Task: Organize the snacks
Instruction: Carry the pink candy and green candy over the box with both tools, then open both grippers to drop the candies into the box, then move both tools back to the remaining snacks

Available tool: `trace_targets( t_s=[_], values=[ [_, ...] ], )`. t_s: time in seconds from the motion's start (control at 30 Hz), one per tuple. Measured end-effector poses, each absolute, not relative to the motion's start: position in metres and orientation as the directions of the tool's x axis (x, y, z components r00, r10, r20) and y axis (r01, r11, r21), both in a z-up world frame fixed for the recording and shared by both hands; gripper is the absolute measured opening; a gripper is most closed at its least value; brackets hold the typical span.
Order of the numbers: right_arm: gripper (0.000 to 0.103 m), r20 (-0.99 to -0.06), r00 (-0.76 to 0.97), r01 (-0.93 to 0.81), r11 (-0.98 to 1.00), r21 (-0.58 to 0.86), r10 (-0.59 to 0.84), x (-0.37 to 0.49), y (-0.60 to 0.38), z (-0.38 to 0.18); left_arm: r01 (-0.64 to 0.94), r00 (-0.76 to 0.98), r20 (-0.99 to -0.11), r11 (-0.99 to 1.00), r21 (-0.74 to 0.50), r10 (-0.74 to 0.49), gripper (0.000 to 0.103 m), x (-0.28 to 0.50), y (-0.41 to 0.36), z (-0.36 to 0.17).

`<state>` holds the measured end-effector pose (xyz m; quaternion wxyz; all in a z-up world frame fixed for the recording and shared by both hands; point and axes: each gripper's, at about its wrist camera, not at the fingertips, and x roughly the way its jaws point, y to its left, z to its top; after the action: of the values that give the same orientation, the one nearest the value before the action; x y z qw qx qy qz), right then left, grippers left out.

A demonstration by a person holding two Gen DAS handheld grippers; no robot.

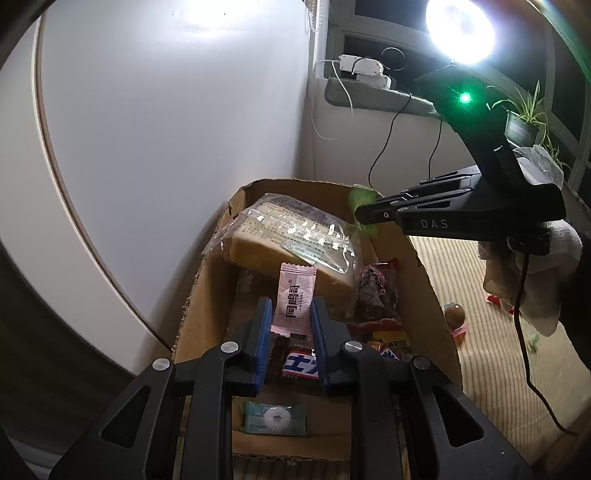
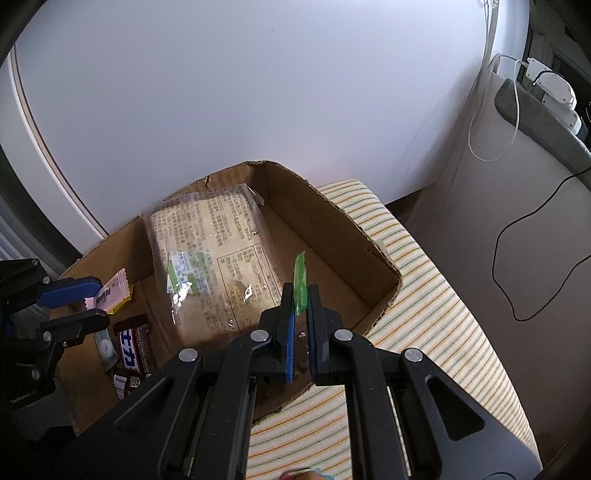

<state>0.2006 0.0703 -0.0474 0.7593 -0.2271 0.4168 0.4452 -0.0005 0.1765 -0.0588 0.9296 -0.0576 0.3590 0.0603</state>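
An open cardboard box point(image 1: 436, 295) point(image 2: 332, 206) holds a clear-wrapped bread loaf point(image 1: 295, 243) point(image 2: 210, 243), a chocolate bar point(image 1: 301, 365) point(image 2: 131, 347), a mint candy point(image 1: 273, 421) and red-wrapped snacks point(image 1: 376, 291). My left gripper point(image 1: 291, 306) point(image 2: 74, 299) is shut on a pink snack packet point(image 1: 295, 291) point(image 2: 110, 291) above the box's near end. My right gripper point(image 2: 300, 291) point(image 1: 360, 214) is shut on a thin green wrapper point(image 2: 300, 277) point(image 1: 360, 201), over the box's right side beside the loaf.
The box sits on a striped mat point(image 1: 498, 350) point(image 2: 424, 295) against a white wall panel point(image 2: 258, 92). Loose snacks point(image 1: 456, 317) lie on the mat to the right. A windowsill with chargers point(image 1: 365, 70), hanging cables, a bright lamp point(image 1: 460, 29) and a potted plant point(image 1: 524, 118) stand behind.
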Motion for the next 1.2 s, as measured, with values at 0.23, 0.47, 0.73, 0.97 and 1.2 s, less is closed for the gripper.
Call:
trace_targets(
  t_s=[0.23,0.47,0.73,0.97,1.2],
  values=[
    [0.042,-0.827,0.279,-0.858,0.514,0.014,0.488,0.202,0.068,-0.044,-0.151,0.736,-0.672,0.988,-0.038,0.087,0.048,-0.002,0.172,-0.056],
    [0.074,-0.803,0.295,-0.851,0.525,0.026,0.518,0.198,0.060,-0.031,-0.171,0.740,-0.661,0.985,-0.009,0.123,0.069,-0.008,0.170,-0.050],
    [0.077,-0.793,0.321,-0.831,0.555,0.027,0.518,0.193,0.045,-0.023,-0.170,0.749,-0.650,0.986,-0.003,0.127,0.071,-0.018,0.162,-0.043],
    [0.077,-0.759,0.360,-0.805,0.592,0.040,0.543,0.176,0.008,-0.009,-0.143,0.767,-0.632,0.990,0.008,0.116,0.071,-0.026,0.143,-0.034],
    [0.077,-0.736,0.398,-0.766,0.640,0.063,0.548,0.165,-0.038,0.009,-0.114,0.781,-0.619,0.993,-0.005,0.087,0.071,-0.031,0.121,-0.028]
  ],
)
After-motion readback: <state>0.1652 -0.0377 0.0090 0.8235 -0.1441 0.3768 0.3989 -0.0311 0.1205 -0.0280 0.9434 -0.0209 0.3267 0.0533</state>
